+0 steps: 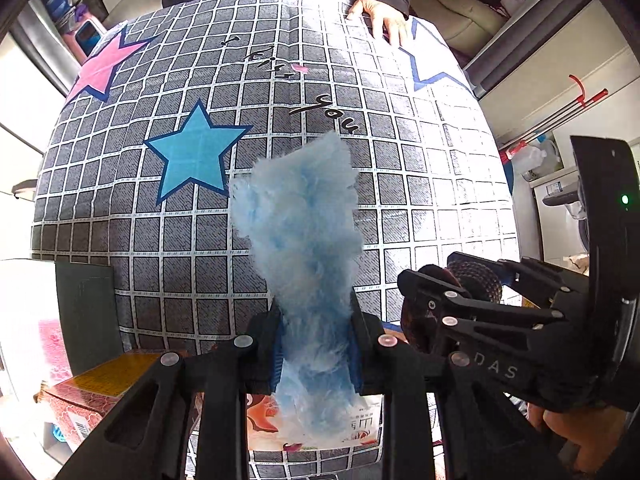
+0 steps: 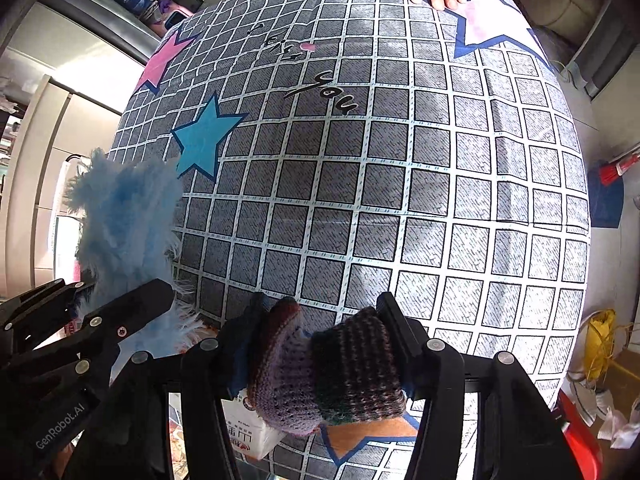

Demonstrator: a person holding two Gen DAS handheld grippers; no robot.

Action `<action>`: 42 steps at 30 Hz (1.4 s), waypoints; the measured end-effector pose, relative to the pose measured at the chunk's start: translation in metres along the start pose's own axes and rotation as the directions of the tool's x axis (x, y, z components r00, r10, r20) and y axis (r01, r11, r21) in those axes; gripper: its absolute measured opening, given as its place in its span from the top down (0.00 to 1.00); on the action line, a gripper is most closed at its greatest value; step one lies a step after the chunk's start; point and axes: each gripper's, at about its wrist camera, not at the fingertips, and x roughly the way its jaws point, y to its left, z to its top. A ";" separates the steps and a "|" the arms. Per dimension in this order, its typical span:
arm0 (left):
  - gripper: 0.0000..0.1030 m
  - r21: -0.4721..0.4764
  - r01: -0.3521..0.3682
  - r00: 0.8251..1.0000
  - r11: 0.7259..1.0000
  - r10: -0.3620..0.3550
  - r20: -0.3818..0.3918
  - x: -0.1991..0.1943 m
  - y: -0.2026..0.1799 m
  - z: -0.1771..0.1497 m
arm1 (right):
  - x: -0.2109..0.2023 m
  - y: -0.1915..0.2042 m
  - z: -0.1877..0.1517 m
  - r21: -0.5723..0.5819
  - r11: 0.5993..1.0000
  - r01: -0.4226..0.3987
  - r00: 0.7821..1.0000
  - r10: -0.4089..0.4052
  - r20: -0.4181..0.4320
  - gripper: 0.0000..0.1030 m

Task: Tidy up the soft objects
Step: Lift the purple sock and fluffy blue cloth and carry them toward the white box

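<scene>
Between the pads of the left gripper point(image 1: 316, 344), a fluffy blue item point(image 1: 300, 216) is pinched near one end, its free length standing out ahead of the fingers over the checked cloth point(image 1: 420, 184). The grip is narrow because the pile compresses; holding it by an end presumably lets the rest hang clear and untangled. Just beside it, on the side away from the blue star point(image 1: 196, 152), the right gripper point(image 2: 320, 356) clamps a knitted piece point(image 2: 332, 368) in brown, purple and green stripes, jaws set wider since the bundle is thick and folded over between them. Both tools point steeply down at the cloth, each carrying one soft thing at once, which suggests a paired pick-up meant to move both to one spot.

Beneath the two grippers, at the cloth's near edge, a printed carton point(image 2: 248, 436) with red characters shows through the frame; whether it is the destination cannot be told. Beyond the blue star, printed script runs across the middle of the cloth, and a pink star point(image 1: 106, 66) lies toward the far corner. Farthest from the blue star, at the opposite edge, a person's bare hand point(image 1: 380, 16) rests flat on the cloth, probably steadying it.
</scene>
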 end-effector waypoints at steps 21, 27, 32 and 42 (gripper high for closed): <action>0.73 0.119 0.051 0.998 0.992 -0.055 0.033 -0.078 0.051 -0.129 | -0.044 0.098 -0.100 -0.016 0.999 -0.030 0.999 0.030 0.016 0.45; 0.73 0.055 0.042 0.995 0.998 -0.047 0.093 -0.100 0.084 -0.142 | -0.057 0.135 -0.104 -0.073 0.997 -0.037 0.999 0.039 0.031 0.44; 0.73 -0.017 0.033 0.991 0.999 -0.030 0.128 -0.113 0.112 -0.151 | -0.061 0.169 -0.109 -0.145 0.989 -0.041 0.998 0.046 0.037 0.44; 0.73 -0.149 0.008 0.986 0.989 0.017 0.163 -0.128 0.163 -0.172 | -0.054 0.227 -0.105 -0.281 0.959 -0.047 0.998 0.054 0.018 0.44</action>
